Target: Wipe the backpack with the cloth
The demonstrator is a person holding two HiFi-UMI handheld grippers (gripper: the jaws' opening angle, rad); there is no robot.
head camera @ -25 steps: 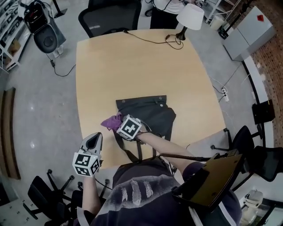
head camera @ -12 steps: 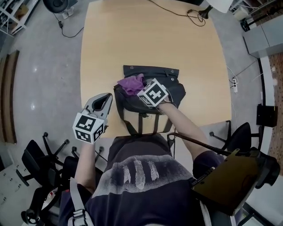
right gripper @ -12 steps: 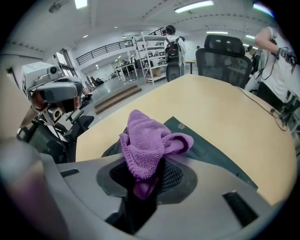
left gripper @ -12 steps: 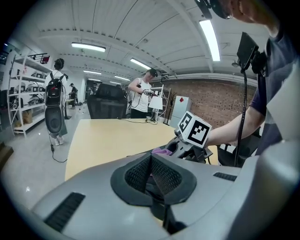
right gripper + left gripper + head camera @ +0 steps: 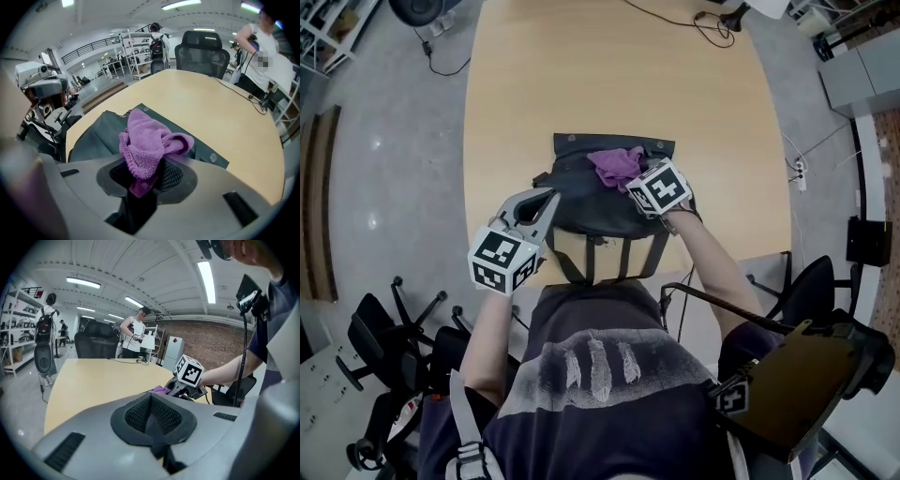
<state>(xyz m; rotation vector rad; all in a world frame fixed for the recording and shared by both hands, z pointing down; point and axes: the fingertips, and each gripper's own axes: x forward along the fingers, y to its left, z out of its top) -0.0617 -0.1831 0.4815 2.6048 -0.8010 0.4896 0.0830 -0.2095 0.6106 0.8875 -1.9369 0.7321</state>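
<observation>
A dark grey backpack (image 5: pixel 595 202) lies flat on the wooden table (image 5: pixel 534 84), near its front edge, with its straps hanging toward me. My right gripper (image 5: pixel 630 174) is shut on a crumpled purple cloth (image 5: pixel 615 163) and holds it on the backpack's far right part. In the right gripper view the cloth (image 5: pixel 149 143) bulges out over the jaws, with the backpack (image 5: pixel 105 133) under it. My left gripper (image 5: pixel 547 196) is shut and holds nothing, its tip at the backpack's left edge. The left gripper view shows the right gripper's marker cube (image 5: pixel 189 371) ahead, beside the cloth (image 5: pixel 161 390).
A black cable (image 5: pixel 666 19) and a white lamp (image 5: pixel 764 7) sit at the table's far end. Office chairs stand at the lower left (image 5: pixel 389 333) and right (image 5: pixel 820 286). A black chair (image 5: pixel 202 49) and a standing person (image 5: pixel 133 333) are beyond the far edge.
My right gripper has carried the cloth from the backpack's left side across to its far right part. The left gripper has come up to the backpack's left edge.
</observation>
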